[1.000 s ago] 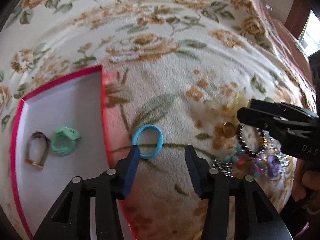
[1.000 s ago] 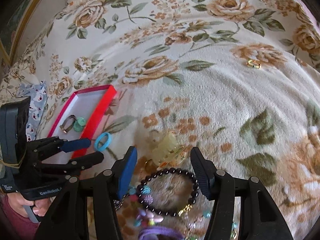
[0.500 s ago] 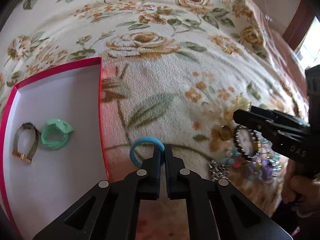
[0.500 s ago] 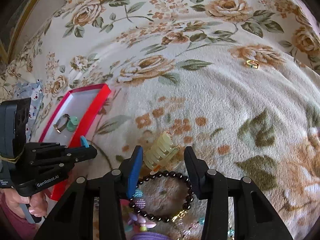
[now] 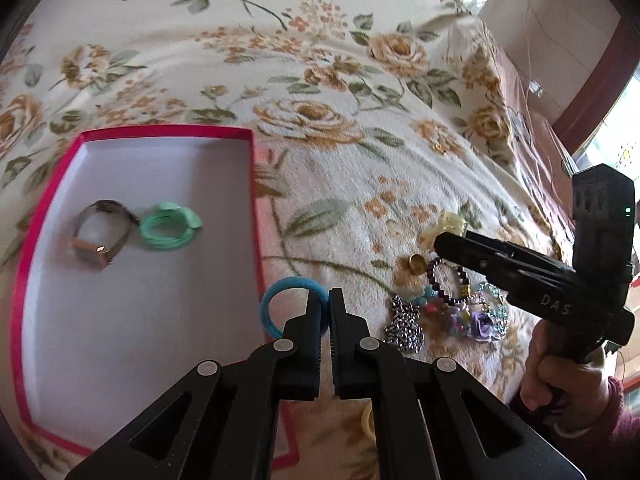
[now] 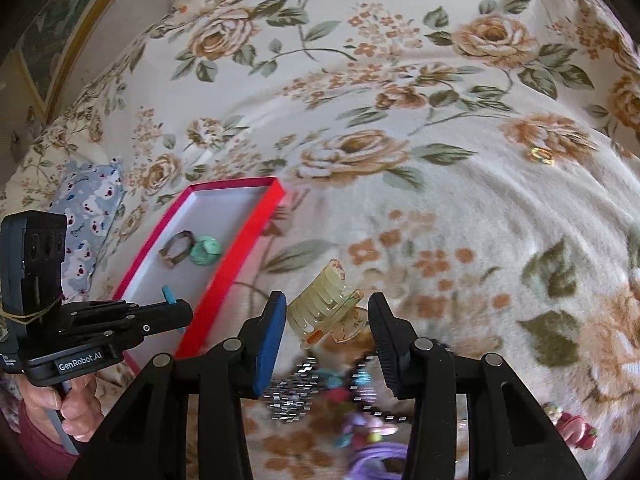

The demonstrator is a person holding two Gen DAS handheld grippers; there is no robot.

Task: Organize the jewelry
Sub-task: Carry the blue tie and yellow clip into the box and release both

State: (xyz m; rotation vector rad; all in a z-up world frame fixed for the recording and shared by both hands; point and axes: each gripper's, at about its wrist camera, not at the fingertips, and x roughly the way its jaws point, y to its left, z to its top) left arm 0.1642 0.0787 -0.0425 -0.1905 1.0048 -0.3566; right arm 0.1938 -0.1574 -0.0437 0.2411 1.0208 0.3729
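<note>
My left gripper [image 5: 326,300] is shut on a blue hair ring [image 5: 280,300] and holds it above the right rim of the red-edged box [image 5: 256,200]. The box holds a brown band [image 5: 102,232] and a green hair tie [image 5: 168,226]. My right gripper [image 6: 326,312] is open, its jaws either side of a pale yellow claw clip [image 6: 320,304]. From the right wrist view the left gripper [image 6: 176,312] hangs over the box [image 6: 240,240] with the blue ring [image 6: 170,294] in it. A pile of beaded jewelry [image 5: 444,308] lies under the right gripper [image 5: 440,244].
A flowered blanket [image 6: 400,140] covers the bed. A small gold ring [image 6: 540,155] lies far right. A pink trinket [image 6: 572,428] lies at the lower right. A blue patterned pillow [image 6: 88,200] lies beyond the box. A cream ring [image 5: 366,420] lies under my left gripper.
My left gripper shut on the blue ring, lifted it and carried it left over the box rim. My right gripper moved forward from the black bead bracelet to the claw clip.
</note>
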